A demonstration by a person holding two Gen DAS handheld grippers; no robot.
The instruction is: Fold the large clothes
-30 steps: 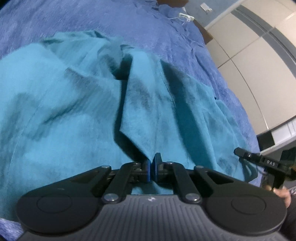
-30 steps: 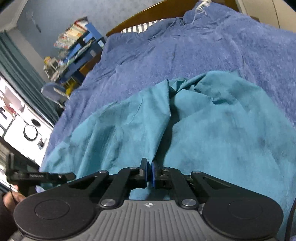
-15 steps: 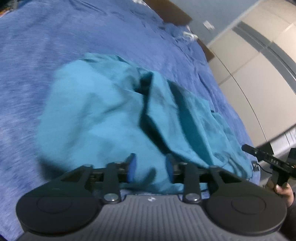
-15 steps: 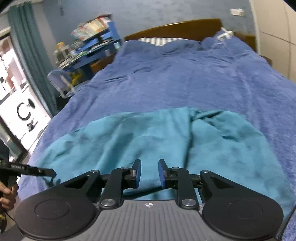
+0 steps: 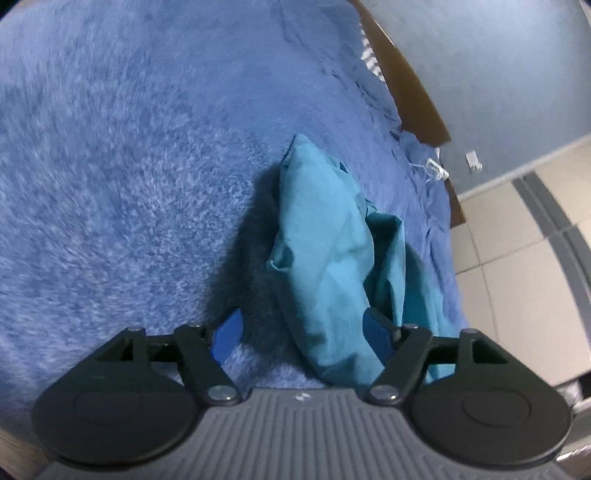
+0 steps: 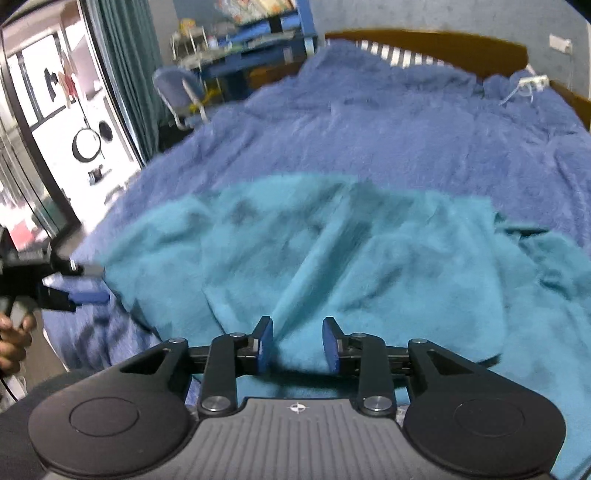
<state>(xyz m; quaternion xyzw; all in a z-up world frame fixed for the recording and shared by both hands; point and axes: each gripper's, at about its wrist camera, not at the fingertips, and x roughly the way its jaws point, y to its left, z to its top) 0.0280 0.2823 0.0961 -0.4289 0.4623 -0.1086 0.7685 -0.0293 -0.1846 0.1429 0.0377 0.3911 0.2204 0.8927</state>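
A large teal garment (image 6: 332, 258) lies rumpled and spread across the blue bedspread (image 6: 406, 129). In the left wrist view the teal garment (image 5: 325, 251) shows edge-on as a narrow ridge. My left gripper (image 5: 303, 336) is wide open, with the garment's near end lying loose between its fingers. It also shows at the left edge of the right wrist view (image 6: 85, 284), open beside the garment's left edge. My right gripper (image 6: 297, 343) is open just above the garment's near edge and holds nothing.
The wooden headboard (image 6: 443, 48) stands at the far end of the bed. A white cable and plug (image 6: 528, 83) lie on the far right corner. A chair (image 6: 177, 88) and blue shelving (image 6: 258, 33) stand beyond the bed's left side. Tiled floor (image 5: 517, 258) lies right of the bed.
Both grippers were shut on the teal garment a second ago; both have opened, let it drop onto the bed and drawn back from it.
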